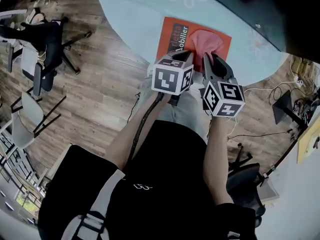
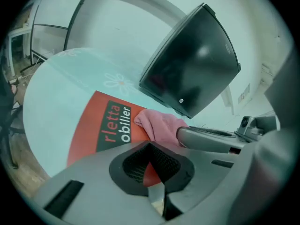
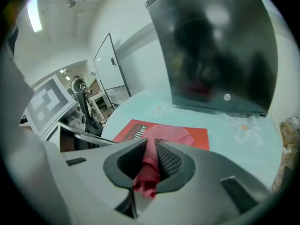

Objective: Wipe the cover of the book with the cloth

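Note:
An orange-red book [image 1: 175, 36] lies flat on the pale teal table [image 1: 135, 14], with white and dark print on its cover. A pink cloth [image 1: 206, 41] rests bunched on the book's right half. My right gripper [image 1: 212, 60] is shut on the cloth [image 3: 161, 136], and a fold of it is pinched between the pads [image 3: 171, 161]. My left gripper [image 1: 183, 58] sits at the book's near edge, just left of the right one. Its jaws are closed, with a wedge of the red book [image 2: 105, 125] between them. The right gripper's finger [image 2: 206, 137] lies over the cloth [image 2: 159, 125].
A big dark slanted panel [image 1: 250, 6] stands at the back of the table [image 2: 51, 102], right behind the book [image 3: 197, 136]. Office chairs [image 1: 45, 44] stand on the wooden floor at left. Cables and another chair [image 1: 245, 179] are at right.

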Tool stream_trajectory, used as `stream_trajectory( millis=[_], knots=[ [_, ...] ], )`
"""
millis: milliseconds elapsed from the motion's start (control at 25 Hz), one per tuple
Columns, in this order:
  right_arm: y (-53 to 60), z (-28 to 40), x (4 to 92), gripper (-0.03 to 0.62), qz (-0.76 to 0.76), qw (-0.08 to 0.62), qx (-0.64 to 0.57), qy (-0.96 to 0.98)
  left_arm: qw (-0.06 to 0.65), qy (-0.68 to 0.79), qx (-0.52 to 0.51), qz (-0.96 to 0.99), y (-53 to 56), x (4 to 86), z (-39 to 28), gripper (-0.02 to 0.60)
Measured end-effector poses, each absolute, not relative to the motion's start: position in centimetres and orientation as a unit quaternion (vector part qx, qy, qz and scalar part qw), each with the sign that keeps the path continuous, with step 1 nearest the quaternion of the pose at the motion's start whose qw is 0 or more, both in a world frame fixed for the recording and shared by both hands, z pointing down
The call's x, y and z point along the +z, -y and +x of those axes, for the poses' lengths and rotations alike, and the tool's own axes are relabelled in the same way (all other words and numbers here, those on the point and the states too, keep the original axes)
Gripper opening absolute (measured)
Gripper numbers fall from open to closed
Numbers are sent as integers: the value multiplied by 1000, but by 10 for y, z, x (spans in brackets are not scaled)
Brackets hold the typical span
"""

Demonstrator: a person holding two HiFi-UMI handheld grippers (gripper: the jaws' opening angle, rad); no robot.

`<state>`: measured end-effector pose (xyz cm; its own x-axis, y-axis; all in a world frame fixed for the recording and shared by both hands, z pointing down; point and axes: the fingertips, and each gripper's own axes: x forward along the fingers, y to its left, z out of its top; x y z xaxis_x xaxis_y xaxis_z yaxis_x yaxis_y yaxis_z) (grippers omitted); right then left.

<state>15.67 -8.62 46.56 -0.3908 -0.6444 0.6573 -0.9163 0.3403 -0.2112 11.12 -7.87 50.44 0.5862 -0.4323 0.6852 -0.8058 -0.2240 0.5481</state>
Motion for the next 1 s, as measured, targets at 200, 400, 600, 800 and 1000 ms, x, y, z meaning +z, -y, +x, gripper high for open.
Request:
stream_trajectory(
  millis=[200, 400, 600, 800, 1000],
  knots=[
    [88, 94, 463, 54, 453, 243, 277, 812, 472, 435, 176, 746, 89, 496, 64, 15],
    [77, 50, 470, 54, 414, 263, 276, 827, 489, 450, 176, 726, 82, 503, 28, 15],
    [68, 17, 482, 54, 392, 273, 283, 832, 501, 455, 179, 715, 69, 512, -2, 15],
    [63, 1, 492, 54, 385, 273, 295, 831, 502, 454, 187, 712, 62, 516, -19, 15],
    [57, -7, 499, 54, 380, 273, 301, 831, 505, 458, 196, 705, 57, 518, -28, 15]
  ],
)
